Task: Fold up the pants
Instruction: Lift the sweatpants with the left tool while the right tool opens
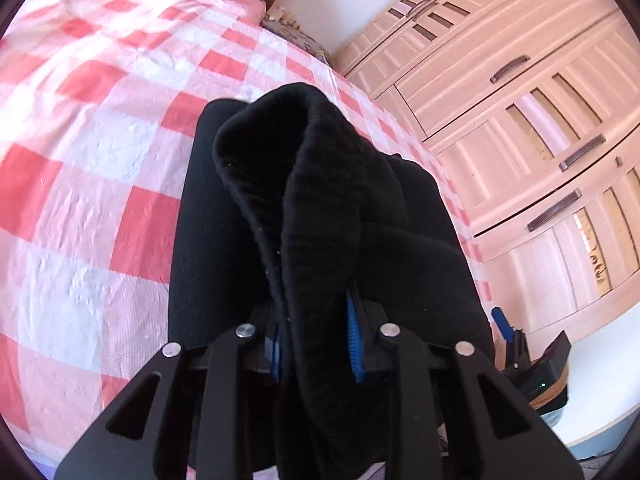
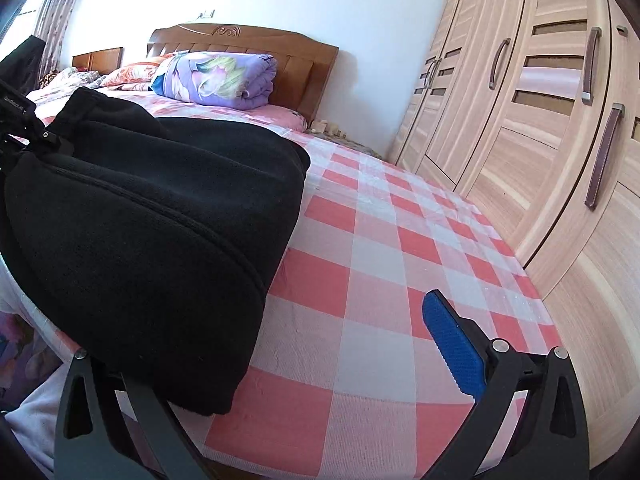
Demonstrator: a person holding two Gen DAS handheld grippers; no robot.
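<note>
1 black pants, 2 grippers: left gripper clamped, right gripper wide

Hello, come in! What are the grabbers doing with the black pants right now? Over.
Left hand-held gripper shut on black pants. Right hand-held gripper open, beside them. Checked bed ahead.

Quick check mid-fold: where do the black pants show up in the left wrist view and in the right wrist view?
Left wrist: the black pants fill the centre, bunched between the left gripper fingers, over the checked bedsheet.
Right wrist: the pants lie at left on the bedsheet, covering the open right gripper's left finger.
Shared landmark: the wooden wardrobe, right side in both.
</note>
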